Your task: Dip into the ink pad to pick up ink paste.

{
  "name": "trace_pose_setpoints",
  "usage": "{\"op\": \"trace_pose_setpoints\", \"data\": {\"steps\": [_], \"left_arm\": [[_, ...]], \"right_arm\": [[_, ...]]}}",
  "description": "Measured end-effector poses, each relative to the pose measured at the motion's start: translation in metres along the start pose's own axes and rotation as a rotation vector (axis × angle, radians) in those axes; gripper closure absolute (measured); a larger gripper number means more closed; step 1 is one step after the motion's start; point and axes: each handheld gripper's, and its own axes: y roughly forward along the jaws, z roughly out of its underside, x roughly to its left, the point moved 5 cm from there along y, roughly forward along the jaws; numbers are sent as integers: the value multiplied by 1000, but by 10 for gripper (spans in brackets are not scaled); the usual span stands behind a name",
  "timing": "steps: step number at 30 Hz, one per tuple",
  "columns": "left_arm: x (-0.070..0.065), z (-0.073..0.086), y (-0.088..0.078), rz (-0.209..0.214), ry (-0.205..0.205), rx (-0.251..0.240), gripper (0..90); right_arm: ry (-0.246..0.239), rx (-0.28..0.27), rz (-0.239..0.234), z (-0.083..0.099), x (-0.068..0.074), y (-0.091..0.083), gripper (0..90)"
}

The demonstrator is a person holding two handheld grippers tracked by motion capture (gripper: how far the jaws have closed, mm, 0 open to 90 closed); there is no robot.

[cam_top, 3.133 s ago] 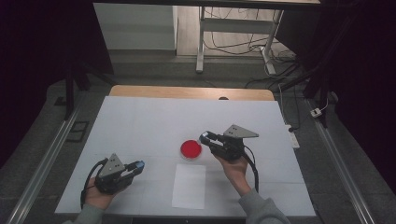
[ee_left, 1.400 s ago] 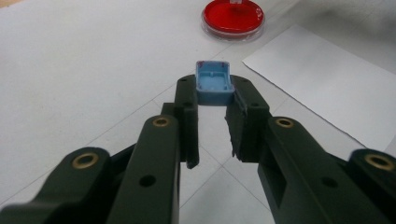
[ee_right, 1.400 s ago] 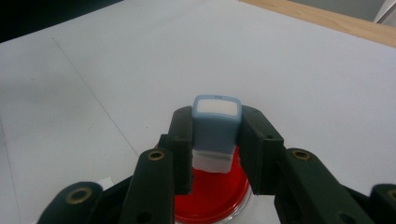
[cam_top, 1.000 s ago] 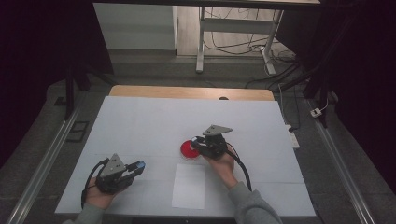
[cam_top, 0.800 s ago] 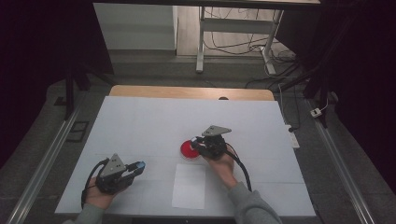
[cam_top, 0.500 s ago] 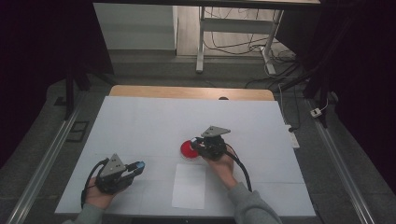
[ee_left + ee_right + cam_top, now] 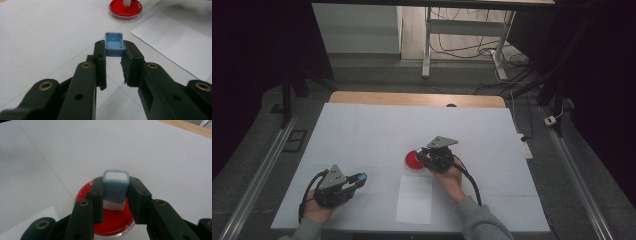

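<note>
In my right gripper (image 7: 115, 202) I hold a stamp (image 7: 115, 191) clenched between the two black jaws. It is a small blocky thing with a blue-grey plastic body, rounded corners, a pale panel on its upper end and a white lower part, and it sits at the middle of the right gripper view. Its white end is down on the red ink pad (image 7: 112, 221), a round shallow dish with a clear rim and a glossy red surface, in the lower middle of that view.

My left gripper (image 7: 114, 62) grasps a blue cap (image 7: 114, 45) at the jaw tips (a hollow rectangular shell of matt plastic, its open side facing up), at the centre of the left gripper view. In the high view this gripper rests at the lower left of the frame, well apart from the red pad at the centre.

A plain white sheet of paper (image 7: 414, 199) lies flat on the white-covered tabletop (image 7: 362, 130), just below the pad in the high view.
</note>
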Motion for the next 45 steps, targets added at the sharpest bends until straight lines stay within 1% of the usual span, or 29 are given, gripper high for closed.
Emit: {"op": "trace_pose_setpoints", "data": {"steps": [3, 8, 15, 16, 18, 25, 29, 37, 41, 45], "left_arm": [[0, 0, 0, 0, 0, -1, 743], [1, 0, 0, -3, -3, -2, 743], [1, 0, 0, -3, -3, -3, 742], [1, 0, 0, -2, -3, -3, 743], [1, 0, 0, -2, -3, -3, 743], [1, 0, 0, -1, -4, -2, 743], [1, 0, 0, -1, -4, -2, 742], [1, 0, 0, 0, -4, -1, 743], [1, 0, 0, -1, -4, -1, 743], [1, 0, 0, 0, -4, -1, 743]], "right_arm": [[5, -16, -2, -2, 0, -2, 665], [1, -24, 0, -3, 0, -4, 666], [12, -79, -18, -13, 3, -15, 665], [11, -82, -14, -14, 3, -16, 665], [13, -86, -24, -15, 4, -17, 665], [5, -62, -36, -13, 7, -13, 665], [4, -61, -48, -12, 10, -11, 665], [-5, -39, -51, -10, 11, -9, 665], [-2, -32, -53, -8, 11, -6, 665], [-9, 0, -53, -4, 11, -2, 665]]}}
